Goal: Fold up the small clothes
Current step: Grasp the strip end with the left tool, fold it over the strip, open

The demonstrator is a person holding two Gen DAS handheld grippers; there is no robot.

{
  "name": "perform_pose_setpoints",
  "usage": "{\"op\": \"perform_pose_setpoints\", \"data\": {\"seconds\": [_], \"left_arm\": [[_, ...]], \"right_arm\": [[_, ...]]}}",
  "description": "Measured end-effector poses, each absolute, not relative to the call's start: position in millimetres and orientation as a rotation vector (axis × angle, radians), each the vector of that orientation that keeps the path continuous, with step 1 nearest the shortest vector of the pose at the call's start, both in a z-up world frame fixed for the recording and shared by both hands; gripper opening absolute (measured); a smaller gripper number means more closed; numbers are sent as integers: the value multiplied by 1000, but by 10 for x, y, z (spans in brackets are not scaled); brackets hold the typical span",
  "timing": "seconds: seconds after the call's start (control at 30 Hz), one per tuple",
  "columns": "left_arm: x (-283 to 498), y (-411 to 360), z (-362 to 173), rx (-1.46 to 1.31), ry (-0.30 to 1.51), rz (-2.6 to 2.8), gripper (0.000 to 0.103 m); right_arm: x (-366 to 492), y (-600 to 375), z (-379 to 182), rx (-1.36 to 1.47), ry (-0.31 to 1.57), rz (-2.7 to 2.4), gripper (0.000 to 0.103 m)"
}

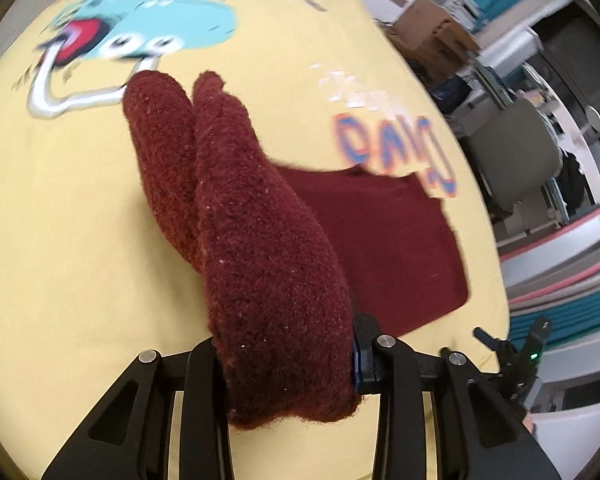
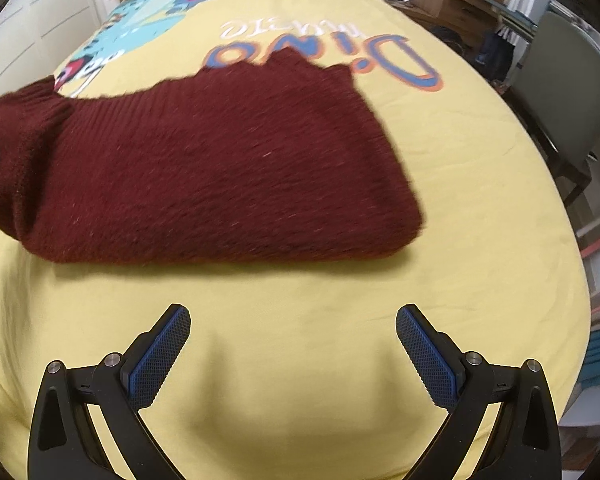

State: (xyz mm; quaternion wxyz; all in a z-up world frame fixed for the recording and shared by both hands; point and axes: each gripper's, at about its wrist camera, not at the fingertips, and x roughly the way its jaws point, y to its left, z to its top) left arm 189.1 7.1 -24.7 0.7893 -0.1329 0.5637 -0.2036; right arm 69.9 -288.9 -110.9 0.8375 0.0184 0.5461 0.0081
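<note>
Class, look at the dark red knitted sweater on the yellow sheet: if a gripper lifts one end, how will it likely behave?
Probably floppy: the part pinched in the left gripper bunches into soft folds. The sweater should grip well rather than slip, since the knit looks fuzzy. It likely drags its flat part along the sheet.

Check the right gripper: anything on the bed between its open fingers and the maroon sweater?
Nothing visible. Only bare yellow sheet lies between the open right gripper and the maroon sweater's near edge. The left gripper is shut on the sweater's other end, off to the side.
</note>
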Motion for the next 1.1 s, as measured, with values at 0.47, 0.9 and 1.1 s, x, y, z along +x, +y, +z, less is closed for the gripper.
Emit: {"op": "perform_pose_setpoints", "data": {"seconds": [0.47,0.9,1.1], "left_arm": [[2114,-2080,-347,31,1253,-561,28],[2013,-2306,-966,141,1338,-432,59],[1975,-2011,-665,70,1296,-449,96]], "right_arm": [[674,-3869,-722,98,1083,-102,103],[631,-4043,-998,137,1163,-124,103],[629,-4021,-972,133,1159,-122,103]]}}
